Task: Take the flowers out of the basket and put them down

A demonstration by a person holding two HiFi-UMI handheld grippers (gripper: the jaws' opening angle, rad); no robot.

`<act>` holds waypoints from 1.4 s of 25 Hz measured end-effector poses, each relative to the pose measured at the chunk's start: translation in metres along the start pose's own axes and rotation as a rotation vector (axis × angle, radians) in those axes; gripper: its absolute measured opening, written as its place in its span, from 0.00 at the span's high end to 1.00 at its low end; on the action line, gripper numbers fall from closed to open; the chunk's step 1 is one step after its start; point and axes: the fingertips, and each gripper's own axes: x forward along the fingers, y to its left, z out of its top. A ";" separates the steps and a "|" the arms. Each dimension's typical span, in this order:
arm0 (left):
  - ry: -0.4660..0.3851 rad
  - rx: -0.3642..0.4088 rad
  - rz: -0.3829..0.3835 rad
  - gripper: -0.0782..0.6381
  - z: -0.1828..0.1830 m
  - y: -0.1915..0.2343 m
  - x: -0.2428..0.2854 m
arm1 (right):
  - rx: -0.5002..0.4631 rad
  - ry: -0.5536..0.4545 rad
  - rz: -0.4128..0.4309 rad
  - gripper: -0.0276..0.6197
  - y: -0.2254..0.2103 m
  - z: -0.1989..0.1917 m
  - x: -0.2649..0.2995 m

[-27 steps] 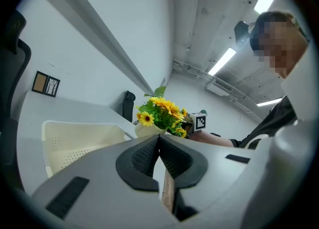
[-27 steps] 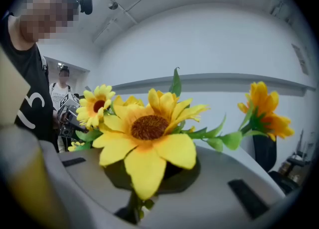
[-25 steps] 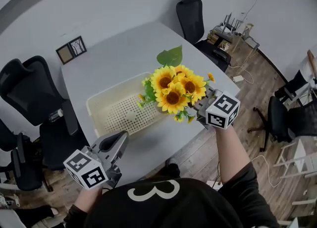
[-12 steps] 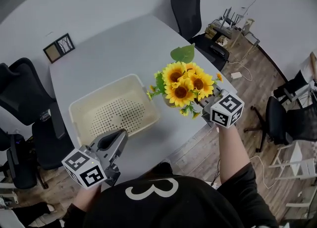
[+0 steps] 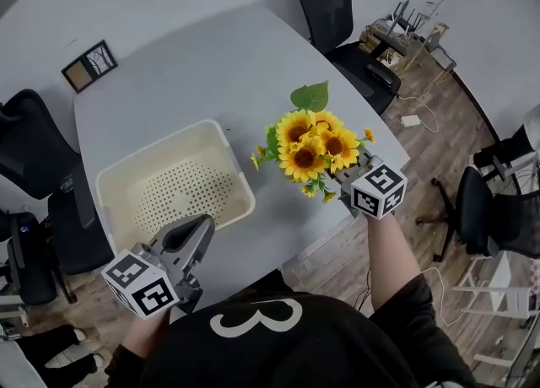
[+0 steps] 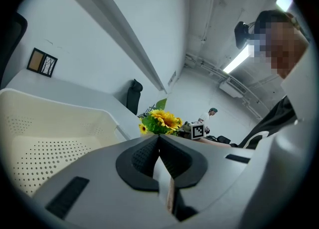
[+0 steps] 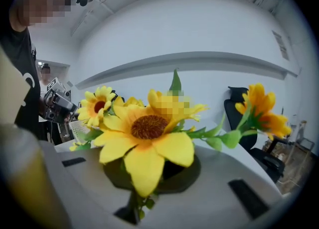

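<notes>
Head view: my right gripper has its jaws clamped nearly closed on the stems of the sunflower bunch. The bunch is outside the basket, at its 3 o'clock, over the grey table near the rounded edge at 4 o'clock. Bare tabletop runs wide toward 12 o'clock. My left gripper has its jaws pressed together on nothing, just beside the basket's 6 o'clock rim. The basket is cream plastic, a rounded rectangle with a perforated floor. The petals are yellow, the centres brown.
</notes>
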 end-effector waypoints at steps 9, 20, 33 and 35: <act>0.011 -0.047 0.062 0.87 -0.013 0.013 0.025 | 0.036 0.020 -0.001 0.88 -0.027 -0.063 0.020; 0.017 -0.066 0.104 0.87 -0.018 0.023 0.045 | 0.087 0.036 0.030 0.88 -0.034 -0.096 0.038; 0.012 -0.061 0.124 0.87 -0.021 0.014 0.050 | 0.198 0.049 0.034 0.84 -0.036 -0.097 0.037; 0.009 -0.059 0.124 0.87 -0.020 0.012 0.049 | 0.221 0.042 0.031 0.81 -0.038 -0.096 0.036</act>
